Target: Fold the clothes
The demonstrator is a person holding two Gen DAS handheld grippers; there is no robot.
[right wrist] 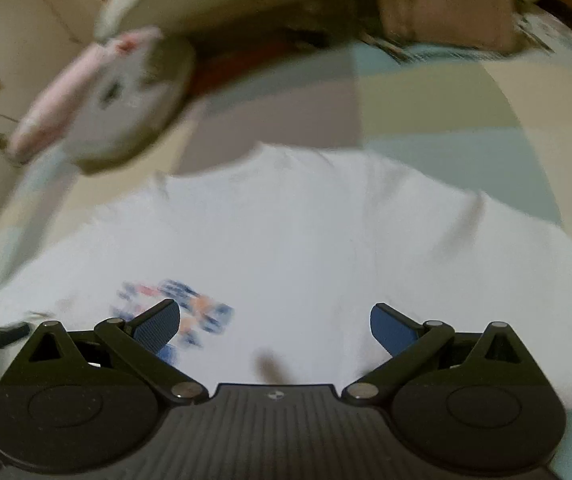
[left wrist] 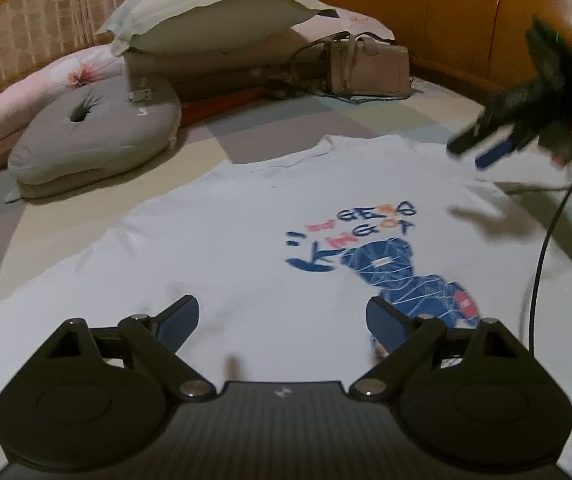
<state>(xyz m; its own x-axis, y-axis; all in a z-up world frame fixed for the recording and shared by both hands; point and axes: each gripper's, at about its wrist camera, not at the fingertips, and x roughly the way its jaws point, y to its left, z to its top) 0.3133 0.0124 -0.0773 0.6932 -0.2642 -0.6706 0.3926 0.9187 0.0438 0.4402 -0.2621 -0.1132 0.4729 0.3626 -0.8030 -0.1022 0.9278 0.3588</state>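
A white T-shirt (left wrist: 246, 232) with a blue and orange print (left wrist: 378, 252) lies spread flat on the bed, collar toward the far side. My left gripper (left wrist: 282, 316) hovers over its lower middle, open, with nothing between the fingers. My right gripper (left wrist: 482, 152) shows blurred at the right edge of the left wrist view, held in a hand above the shirt's right shoulder. In the blurred right wrist view the right gripper (right wrist: 274, 322) is open over the shirt (right wrist: 326, 240), empty, with the print (right wrist: 190, 312) by its left finger.
A grey round cushion (left wrist: 98, 136) lies at the far left, a white pillow (left wrist: 206, 16) and a beige handbag (left wrist: 366, 68) behind the shirt. A wooden headboard (left wrist: 466, 12) closes the far right. A black cable (left wrist: 542, 256) hangs over the shirt's right side. Patchwork bedsheet (right wrist: 426, 112) surrounds the shirt.
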